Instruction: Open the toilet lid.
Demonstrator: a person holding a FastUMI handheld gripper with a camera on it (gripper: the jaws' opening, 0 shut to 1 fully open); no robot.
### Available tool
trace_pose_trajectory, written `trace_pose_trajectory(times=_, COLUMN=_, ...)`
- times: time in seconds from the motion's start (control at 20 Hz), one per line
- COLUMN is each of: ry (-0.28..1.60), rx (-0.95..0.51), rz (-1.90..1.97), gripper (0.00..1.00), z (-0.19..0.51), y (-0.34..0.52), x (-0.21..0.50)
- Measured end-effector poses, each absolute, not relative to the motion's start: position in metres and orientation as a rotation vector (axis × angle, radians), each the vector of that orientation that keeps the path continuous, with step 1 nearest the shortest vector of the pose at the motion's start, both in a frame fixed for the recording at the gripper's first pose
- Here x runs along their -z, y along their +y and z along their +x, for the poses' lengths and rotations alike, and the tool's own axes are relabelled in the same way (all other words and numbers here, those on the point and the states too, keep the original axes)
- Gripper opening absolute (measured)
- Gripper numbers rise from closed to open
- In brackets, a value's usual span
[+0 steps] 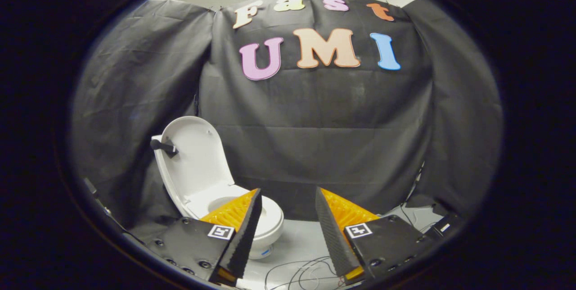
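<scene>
A white toilet (270, 222) stands on the floor beyond my left finger, which covers part of its bowl. Its lid (193, 164) is raised, leaning back toward the cloth wall, with the seat ring down and the bowl uncovered. A small dark handle (164, 147) sticks out from the lid's left edge. My gripper (288, 222) is open, its two fingers wide apart with nothing between them, held back from the toilet and to its right.
Black cloth walls (315, 146) close in the booth behind and on both sides. Thin cables (301, 272) lie looped on the pale floor just ahead of the fingers. More cables and small gear (438, 222) sit at the right wall's foot.
</scene>
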State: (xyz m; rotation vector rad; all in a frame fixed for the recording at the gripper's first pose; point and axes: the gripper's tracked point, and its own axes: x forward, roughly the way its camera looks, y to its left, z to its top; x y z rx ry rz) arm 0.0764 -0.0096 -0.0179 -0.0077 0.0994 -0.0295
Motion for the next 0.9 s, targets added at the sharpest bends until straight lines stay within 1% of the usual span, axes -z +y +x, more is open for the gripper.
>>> trace_pose_trajectory(times=0.1, ry=0.099, rx=0.036, rz=-0.013, gripper=0.75, z=0.075, y=-0.016, x=0.014)
trace_pose_trajectory(times=0.2, ry=0.126, rx=0.055, rz=0.009, gripper=0.75, z=0.076, y=-0.022, x=0.026)
trace_pose_trajectory(times=0.25, ry=0.159, rx=0.05, rz=0.005, gripper=0.75, z=0.068, y=-0.021, x=0.035)
trace_pose_trajectory(times=0.35, ry=0.164, rx=0.009, rz=0.007, gripper=0.75, z=0.063, y=-0.011, x=0.037)
trace_pose_trajectory(times=0.55, ry=0.193, rx=-0.003, rz=0.044, gripper=0.75, z=0.05, y=-0.012, x=0.039)
trace_pose_trajectory(times=0.9, ry=0.119, rx=-0.006, rz=0.035, gripper=0.75, z=0.031, y=-0.01, x=0.018)
